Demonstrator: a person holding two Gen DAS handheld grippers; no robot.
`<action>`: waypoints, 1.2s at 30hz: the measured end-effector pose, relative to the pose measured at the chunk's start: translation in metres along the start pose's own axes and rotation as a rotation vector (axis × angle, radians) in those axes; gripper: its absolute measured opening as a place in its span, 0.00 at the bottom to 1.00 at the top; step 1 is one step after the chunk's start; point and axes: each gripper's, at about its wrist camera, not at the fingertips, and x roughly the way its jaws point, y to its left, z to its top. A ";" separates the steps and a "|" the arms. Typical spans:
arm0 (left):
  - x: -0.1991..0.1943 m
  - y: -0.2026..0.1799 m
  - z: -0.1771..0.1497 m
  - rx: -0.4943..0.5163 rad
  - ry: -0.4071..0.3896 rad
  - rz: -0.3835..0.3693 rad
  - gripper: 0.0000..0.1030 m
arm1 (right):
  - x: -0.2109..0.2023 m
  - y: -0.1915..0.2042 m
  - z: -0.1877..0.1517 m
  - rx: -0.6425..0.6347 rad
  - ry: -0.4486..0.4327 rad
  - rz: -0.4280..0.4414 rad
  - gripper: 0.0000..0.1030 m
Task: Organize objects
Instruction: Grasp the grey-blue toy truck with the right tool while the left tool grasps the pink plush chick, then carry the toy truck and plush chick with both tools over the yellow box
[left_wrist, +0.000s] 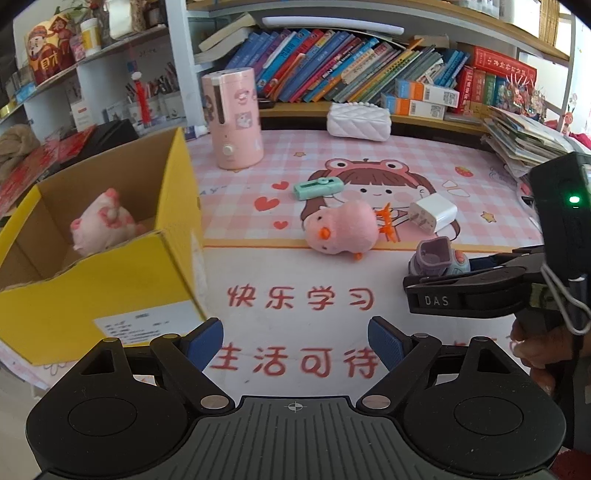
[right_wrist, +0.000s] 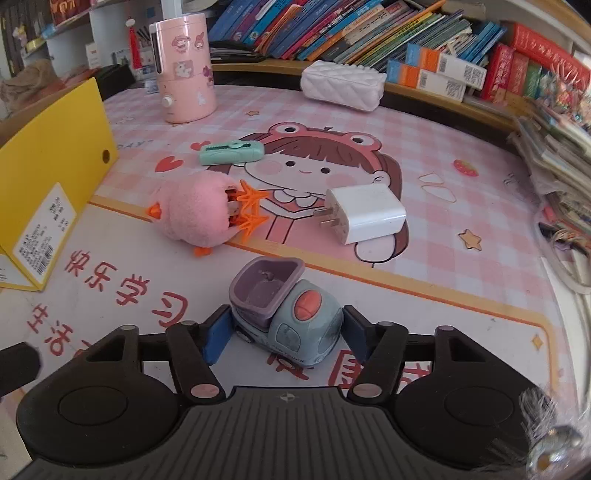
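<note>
Yellow box (left_wrist: 110, 295) holds one pink plush toy (left_wrist: 101, 225).

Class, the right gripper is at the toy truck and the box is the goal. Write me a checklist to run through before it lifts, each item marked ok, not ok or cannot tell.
1. Toy truck sits between the right gripper fingers: ok.
2. Both pads pressing its sides: cannot tell.
3. Truck upright on the mat: ok.
4. Yellow box open, with room beside the plush: ok.
5. Left gripper open, holding nothing: ok.
6. Pink chick lies apart from the truck: ok.
</note>
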 end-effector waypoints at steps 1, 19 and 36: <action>0.002 -0.002 0.002 0.000 -0.002 -0.006 0.85 | -0.003 -0.003 0.000 0.004 -0.011 0.003 0.59; 0.101 -0.048 0.065 0.012 -0.036 -0.034 0.97 | -0.078 -0.062 -0.009 0.039 -0.162 -0.069 0.59; 0.119 -0.043 0.073 -0.040 -0.002 -0.031 0.85 | -0.080 -0.068 -0.016 0.043 -0.135 -0.070 0.59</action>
